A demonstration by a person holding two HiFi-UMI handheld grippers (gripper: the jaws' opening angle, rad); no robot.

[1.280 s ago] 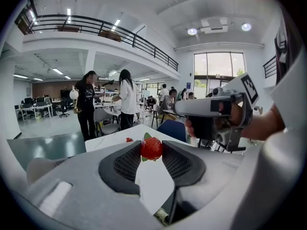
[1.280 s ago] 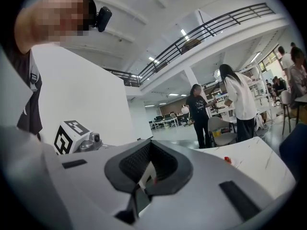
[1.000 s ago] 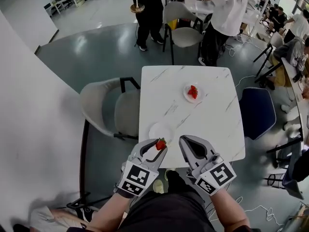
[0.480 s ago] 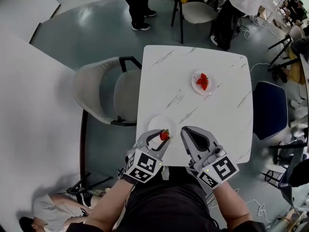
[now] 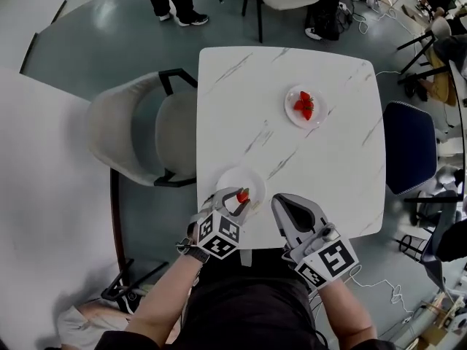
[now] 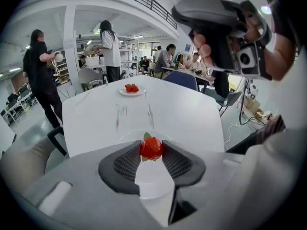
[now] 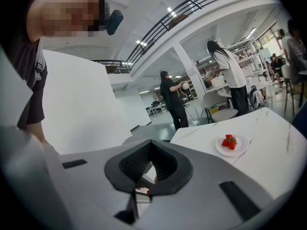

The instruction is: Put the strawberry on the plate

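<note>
- Left gripper (image 5: 237, 200): held in the person's left hand at the near edge of the worktop (image 5: 328, 166). Its jaws pinch a strawberry (image 5: 242, 195) at the tips. In the left gripper view the red fruit (image 6: 151, 148) sits squarely between the two dark ribbed pads (image 6: 125, 164), with a green leaf showing at its top.
- Strawberry, position: over the near rim of the empty plate (image 5: 241, 178). The plate's pale edge (image 6: 125, 135) curves just beyond the jaws. Whether the fruit touches the plate cannot be told.
- Empty plate: small, round and white, near the front left corner of the worktop.
- Right gripper (image 5: 283, 204): held in the person's right hand, just beside the left gripper, over the front edge of the worktop. Its jaws are pressed together at the tips (image 7: 151, 145), with nothing between them.
- Second plate (image 5: 291, 115): small and white, on the far right part of the worktop, well apart from the empty plate. It carries several strawberries (image 5: 303, 106). It also shows in the right gripper view (image 7: 221, 150).
- Worktop: square, white, with grey marble veining.
- Armchair (image 5: 128, 137): grey, at the left side of the worktop.
- Blue chair (image 5: 408, 148): at the right side of the worktop.
- Floor (image 5: 95, 42): glossy grey.
</note>
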